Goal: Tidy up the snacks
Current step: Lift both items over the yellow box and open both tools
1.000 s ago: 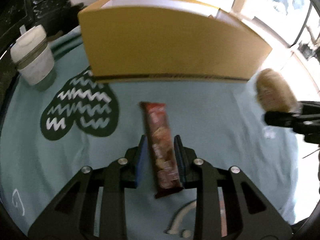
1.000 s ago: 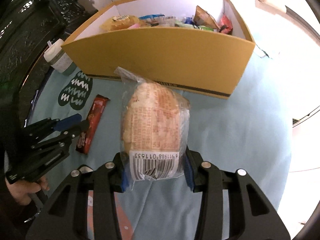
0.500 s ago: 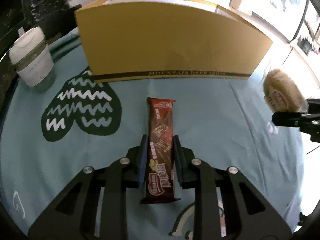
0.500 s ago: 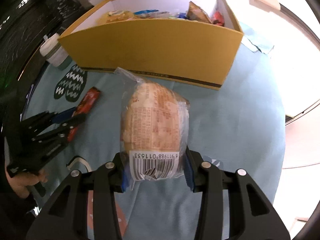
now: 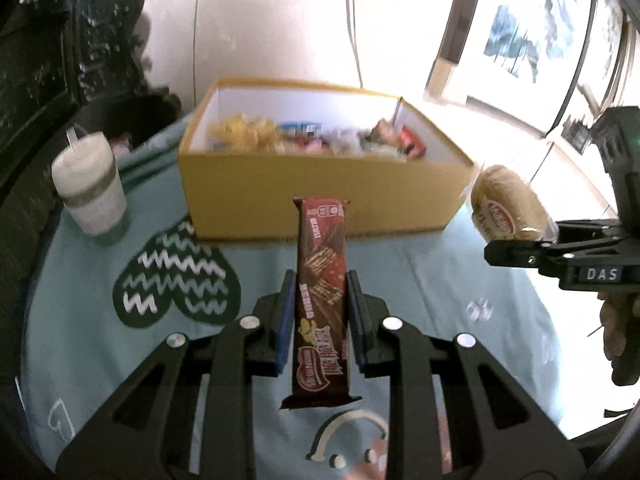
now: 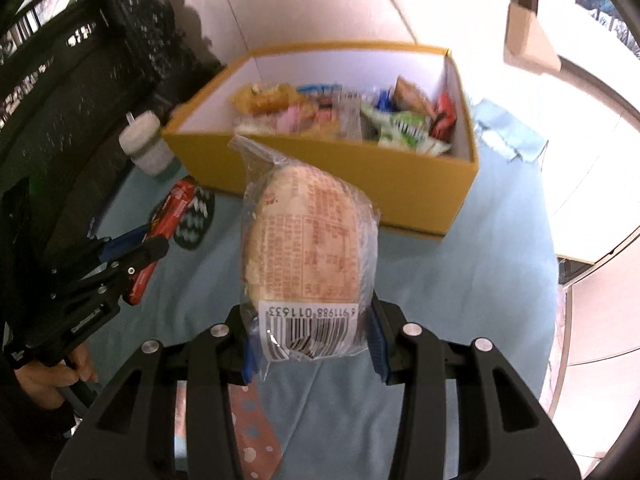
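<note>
The left gripper (image 5: 320, 312) is clenching a long dark-brown and red wrapped chocolate wafer bar (image 5: 322, 300) between its blue-padded fingers (image 5: 285, 320), holding it lifted above the bench (image 5: 432, 280), which is wearing a light-blue printed cloth. The bar is pointing toward the near wall of the open yellow cardboard box (image 5: 320, 200), which is sitting on the cloth and carrying a heap of assorted wrapped snacks (image 6: 344, 120). The right gripper (image 6: 314, 344) is grasping a round pale bun in a clear plastic wrapper (image 6: 308, 256) by its barcode end, holding it in the air just in front of the same box. A white lidded cup with a straw (image 5: 90, 192) is standing on the cloth left of the box, near a dark-green heart print (image 5: 176, 276).
</note>
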`<state>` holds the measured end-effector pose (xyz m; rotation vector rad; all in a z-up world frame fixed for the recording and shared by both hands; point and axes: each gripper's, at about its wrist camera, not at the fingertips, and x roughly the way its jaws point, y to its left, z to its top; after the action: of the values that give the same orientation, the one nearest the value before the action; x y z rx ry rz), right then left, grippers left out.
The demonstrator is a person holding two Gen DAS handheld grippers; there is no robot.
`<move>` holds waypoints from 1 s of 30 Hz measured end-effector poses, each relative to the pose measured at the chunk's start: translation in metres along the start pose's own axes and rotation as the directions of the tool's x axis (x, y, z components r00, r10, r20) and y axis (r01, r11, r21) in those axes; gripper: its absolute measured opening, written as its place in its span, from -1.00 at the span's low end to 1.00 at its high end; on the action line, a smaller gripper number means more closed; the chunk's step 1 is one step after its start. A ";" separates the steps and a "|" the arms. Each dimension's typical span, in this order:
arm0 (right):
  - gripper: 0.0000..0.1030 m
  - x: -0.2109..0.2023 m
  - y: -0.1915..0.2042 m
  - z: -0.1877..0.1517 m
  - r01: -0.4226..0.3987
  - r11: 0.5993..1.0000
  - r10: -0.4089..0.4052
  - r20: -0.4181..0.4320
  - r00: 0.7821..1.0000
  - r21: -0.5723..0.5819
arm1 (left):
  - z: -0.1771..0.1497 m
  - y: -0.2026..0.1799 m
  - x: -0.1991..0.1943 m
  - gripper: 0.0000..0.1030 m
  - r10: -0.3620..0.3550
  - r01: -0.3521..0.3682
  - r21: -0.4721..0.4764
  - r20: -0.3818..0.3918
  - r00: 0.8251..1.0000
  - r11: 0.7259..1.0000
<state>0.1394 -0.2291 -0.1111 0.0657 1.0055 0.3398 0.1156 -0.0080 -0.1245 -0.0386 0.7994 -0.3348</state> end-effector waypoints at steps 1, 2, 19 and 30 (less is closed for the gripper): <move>-0.16 -0.004 -0.002 0.004 0.000 1.000 0.000 0.010 1.000 0.001 | 0.005 -0.002 -0.003 -0.53 -0.001 0.001 0.001 0.011 1.000 1.000; -0.16 -0.010 -0.003 0.011 0.003 1.000 -0.003 0.029 1.000 0.004 | 0.014 -0.003 -0.007 -0.53 -0.001 0.001 0.000 0.028 1.000 1.000; 0.02 -0.036 -0.028 0.175 0.082 0.996 -0.085 0.133 0.988 0.025 | 0.205 0.002 0.042 0.96 0.182 -0.180 -0.033 0.059 0.982 0.983; 0.02 -0.048 -0.013 0.081 0.068 0.998 -0.068 0.099 0.993 -0.002 | 0.125 -0.013 0.014 0.96 0.206 -0.207 -0.047 -0.036 0.978 0.977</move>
<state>0.1874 -0.2477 -0.0312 0.0425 0.9060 0.2744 0.2096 -0.0357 -0.0447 0.0020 0.8348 -0.1183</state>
